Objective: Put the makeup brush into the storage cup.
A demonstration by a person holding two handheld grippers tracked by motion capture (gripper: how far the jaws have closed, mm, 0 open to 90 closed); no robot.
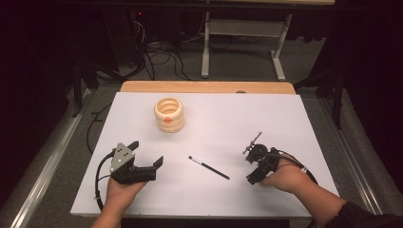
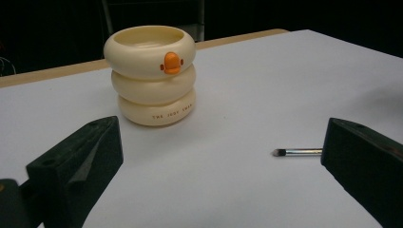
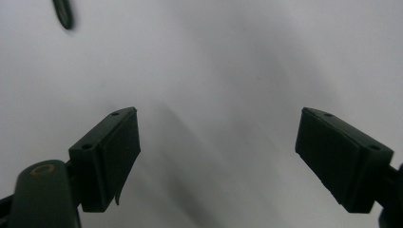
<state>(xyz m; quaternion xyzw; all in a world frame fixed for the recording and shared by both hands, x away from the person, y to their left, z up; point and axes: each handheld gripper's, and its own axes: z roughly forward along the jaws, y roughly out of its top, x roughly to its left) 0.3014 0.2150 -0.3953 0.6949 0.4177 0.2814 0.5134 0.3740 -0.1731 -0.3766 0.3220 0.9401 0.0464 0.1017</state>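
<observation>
A cream cup (image 1: 169, 114) shaped like stacked rings, with an orange duck beak on its side, stands upright at the back left of the white sheet (image 1: 237, 118). A thin black brush (image 1: 209, 167) lies flat near the front middle. My left gripper (image 1: 147, 153) rests to the brush's left, open, aimed toward the cup (image 2: 149, 76), with the brush's tip (image 2: 297, 152) beside its right jaw. My right gripper (image 1: 252, 176) hovers just right of the brush, pointing down at the sheet, open with nothing between its jaws (image 3: 216, 128). The dark end of the brush (image 3: 63, 13) shows at the upper left.
The white sheet covers a wooden table (image 1: 204, 87) whose far edge shows behind the cup. Beyond the table are a floor with cables (image 1: 161, 57) and a white frame leg (image 1: 205, 47). Metal rails (image 1: 52, 156) run along both sides.
</observation>
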